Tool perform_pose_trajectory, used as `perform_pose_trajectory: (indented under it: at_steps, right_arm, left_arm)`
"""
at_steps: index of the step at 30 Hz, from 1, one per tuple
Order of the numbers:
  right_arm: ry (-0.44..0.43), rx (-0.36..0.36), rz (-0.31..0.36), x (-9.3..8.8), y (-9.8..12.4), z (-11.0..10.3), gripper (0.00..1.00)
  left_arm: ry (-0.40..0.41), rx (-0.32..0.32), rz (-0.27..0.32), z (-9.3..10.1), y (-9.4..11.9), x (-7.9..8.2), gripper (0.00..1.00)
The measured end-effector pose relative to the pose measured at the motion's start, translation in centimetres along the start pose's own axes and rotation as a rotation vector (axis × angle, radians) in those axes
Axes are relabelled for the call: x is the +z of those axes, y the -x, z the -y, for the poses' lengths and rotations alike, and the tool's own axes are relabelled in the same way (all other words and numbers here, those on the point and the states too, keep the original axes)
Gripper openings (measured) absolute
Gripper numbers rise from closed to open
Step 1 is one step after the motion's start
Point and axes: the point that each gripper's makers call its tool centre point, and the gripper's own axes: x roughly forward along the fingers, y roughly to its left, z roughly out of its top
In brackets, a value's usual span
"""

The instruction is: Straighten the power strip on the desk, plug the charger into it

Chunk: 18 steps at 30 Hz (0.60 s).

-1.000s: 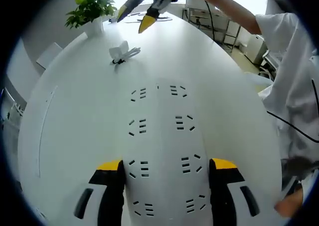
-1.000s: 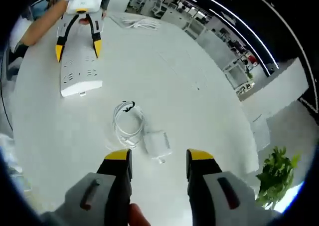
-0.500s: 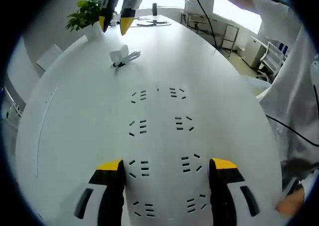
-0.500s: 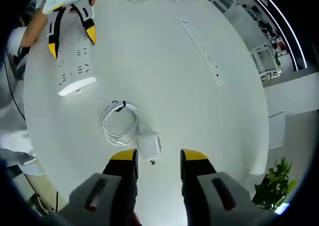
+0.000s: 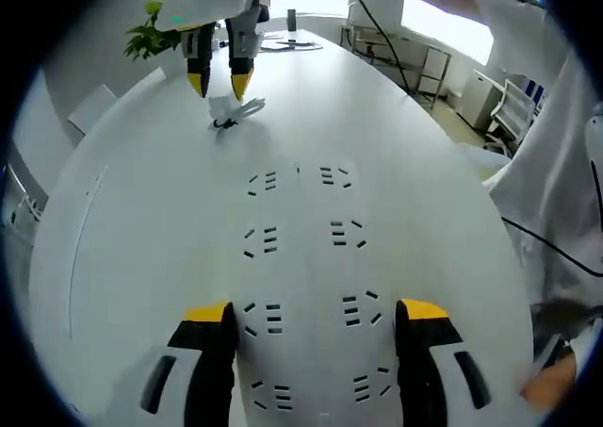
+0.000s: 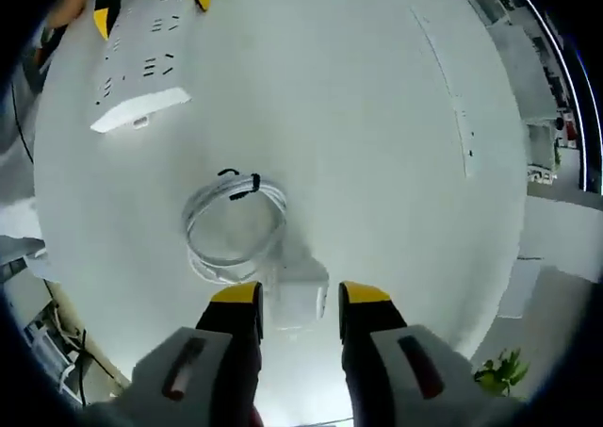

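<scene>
The white power strip (image 5: 301,267) lies lengthwise on the white desk, between the open jaws of my left gripper (image 5: 315,316). In the right gripper view it shows as the power strip (image 6: 141,69) at the top left, with the left gripper's yellow tips over it. The white charger (image 6: 296,293) sits between the open jaws of my right gripper (image 6: 288,296), its coiled white cable (image 6: 234,227) just beyond. In the left gripper view the right gripper (image 5: 218,80) hangs straight over the charger (image 5: 226,102) at the far end of the desk.
A potted green plant (image 5: 160,31) stands at the desk's far end. A person in white clothing (image 5: 556,163) is at the right edge. A flush cable slot (image 6: 452,97) runs along the desk. Office furniture fills the room behind.
My right gripper has come down over the charger, which now lies between its jaws. The left gripper and the power strip have not moved.
</scene>
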Motion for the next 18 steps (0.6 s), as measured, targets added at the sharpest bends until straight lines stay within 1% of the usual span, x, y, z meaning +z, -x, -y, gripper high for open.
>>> perform_pose_trajectory:
  at_steps: [1, 2, 3, 4, 6, 14, 15, 16, 18]
  right_arm:
    - [0.021, -0.004, -0.028, 0.0, -0.2, 0.1, 0.31]
    - [0.024, 0.003, -0.058, 0.0, -0.4, -0.2, 0.28]
    - [0.011, 0.049, -0.081, -0.1, -0.6, -1.1, 0.24]
    - [0.023, 0.025, -0.100, 0.0, -0.7, -0.8, 0.24]
    - [0.052, 0.017, -0.129, 0.0, -0.9, -0.8, 0.25]
    - [0.078, 0.034, -0.170, 0.1, -1.6, -0.7, 0.25]
    - [0.051, 0.037, -0.186, -0.2, -1.5, -0.7, 0.25]
    - [0.007, 0.039, -0.184, -0.2, -1.4, -0.8, 0.25]
    - [-0.186, 0.063, -0.149, -0.4, -1.3, -0.6, 0.24]
  left_arm:
    - [0.000, 0.001, -0.001, 0.0, 0.0, 0.0, 0.70]
    - [-0.001, 0.002, -0.003, 0.0, 0.0, 0.0, 0.70]
    - [-0.001, 0.002, -0.005, 0.0, 0.0, 0.0, 0.70]
    - [-0.001, 0.002, -0.006, -0.1, 0.1, 0.0, 0.70]
    - [-0.001, 0.002, -0.006, -0.1, 0.1, -0.1, 0.70]
    - [-0.001, -0.001, 0.001, -0.2, 0.2, -0.1, 0.70]
    - [-0.002, -0.002, 0.001, -0.2, 0.2, -0.1, 0.70]
    - [-0.003, -0.002, 0.002, -0.1, 0.2, -0.1, 0.70]
    - [-0.003, -0.004, 0.006, -0.1, 0.2, -0.1, 0.70]
